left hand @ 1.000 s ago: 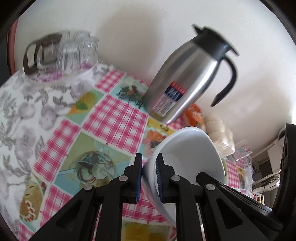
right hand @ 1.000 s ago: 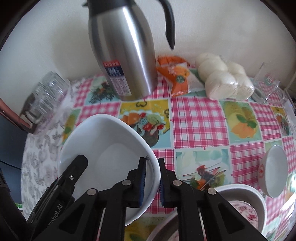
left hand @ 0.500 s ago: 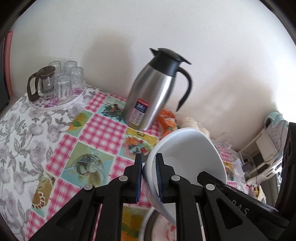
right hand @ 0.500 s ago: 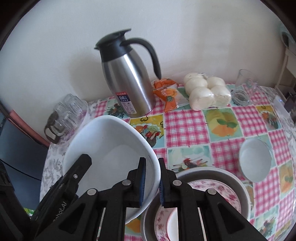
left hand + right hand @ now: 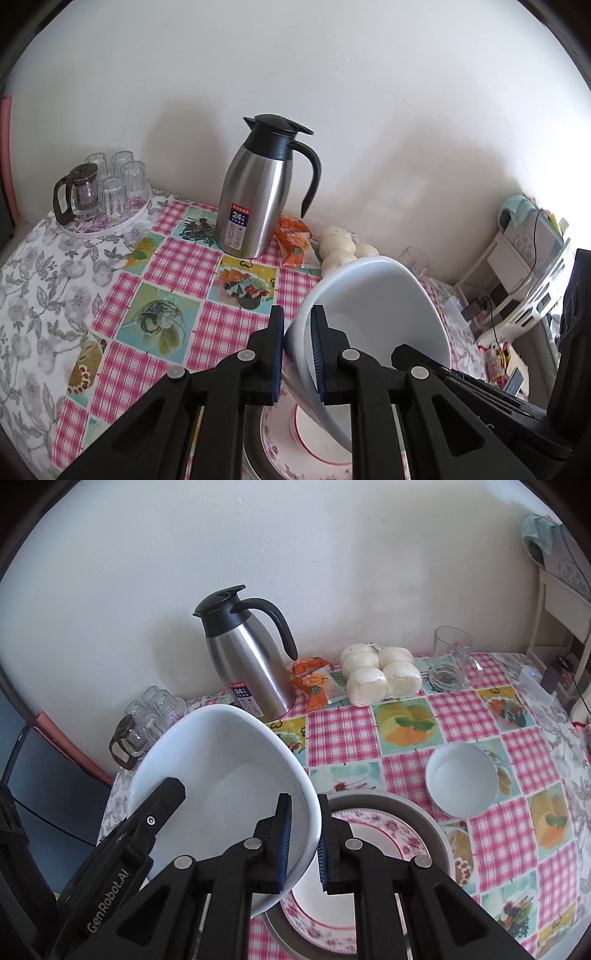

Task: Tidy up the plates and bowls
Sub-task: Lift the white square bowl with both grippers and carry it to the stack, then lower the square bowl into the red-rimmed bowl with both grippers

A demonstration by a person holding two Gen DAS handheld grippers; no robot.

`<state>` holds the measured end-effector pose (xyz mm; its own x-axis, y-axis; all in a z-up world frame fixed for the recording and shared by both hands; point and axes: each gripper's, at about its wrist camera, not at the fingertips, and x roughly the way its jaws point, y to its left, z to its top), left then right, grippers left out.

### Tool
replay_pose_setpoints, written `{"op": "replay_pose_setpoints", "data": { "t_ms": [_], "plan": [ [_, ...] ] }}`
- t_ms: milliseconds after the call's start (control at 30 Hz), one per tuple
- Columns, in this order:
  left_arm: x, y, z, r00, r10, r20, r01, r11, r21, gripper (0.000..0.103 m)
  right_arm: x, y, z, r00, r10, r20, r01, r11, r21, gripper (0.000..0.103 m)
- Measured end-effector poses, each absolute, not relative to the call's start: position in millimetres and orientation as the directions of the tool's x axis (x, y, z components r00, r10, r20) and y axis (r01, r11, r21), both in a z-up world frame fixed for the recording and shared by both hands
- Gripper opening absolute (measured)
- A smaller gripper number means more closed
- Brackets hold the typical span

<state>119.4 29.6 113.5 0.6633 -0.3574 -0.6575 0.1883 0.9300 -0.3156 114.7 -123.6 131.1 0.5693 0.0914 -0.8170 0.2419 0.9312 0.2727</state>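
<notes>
Both the left gripper (image 5: 297, 354) and right gripper (image 5: 303, 843) have their fingers clamped on opposite rims of the large white bowl (image 5: 221, 771), held tilted above the floral plate (image 5: 388, 834). Judged step: carrying it; next, lowering it level there.

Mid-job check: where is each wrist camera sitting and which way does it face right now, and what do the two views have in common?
Left wrist: behind the left gripper, angled down toward the wall; the other gripper's body shows at lower right.
Right wrist: behind the right gripper, looking down over the floral plate and small white bowl; the other gripper's arm shows at lower left.
Shared: the large white bowl, clamped at opposite rims, and the steel jug.
</notes>
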Motion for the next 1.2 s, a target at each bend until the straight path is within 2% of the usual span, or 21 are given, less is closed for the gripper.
{"op": "replay_pose_setpoints", "data": {
  "t_ms": [467,1200],
  "plan": [
    [89.5,-14.9,91.3,0.61,-0.315,-0.727,0.252,0.947,-0.199,0.015,54.9,-166.2,84.4,0.597,0.161,-0.786,0.28,0.876,0.392,0.014],
    [95.8,-37.2,56.3,0.519,-0.291,-0.804,0.267,0.948,-0.172,0.015,50.3,-190.6,45.4,0.509,0.212,-0.834,0.347,0.837,0.424,0.014]
  ]
}}
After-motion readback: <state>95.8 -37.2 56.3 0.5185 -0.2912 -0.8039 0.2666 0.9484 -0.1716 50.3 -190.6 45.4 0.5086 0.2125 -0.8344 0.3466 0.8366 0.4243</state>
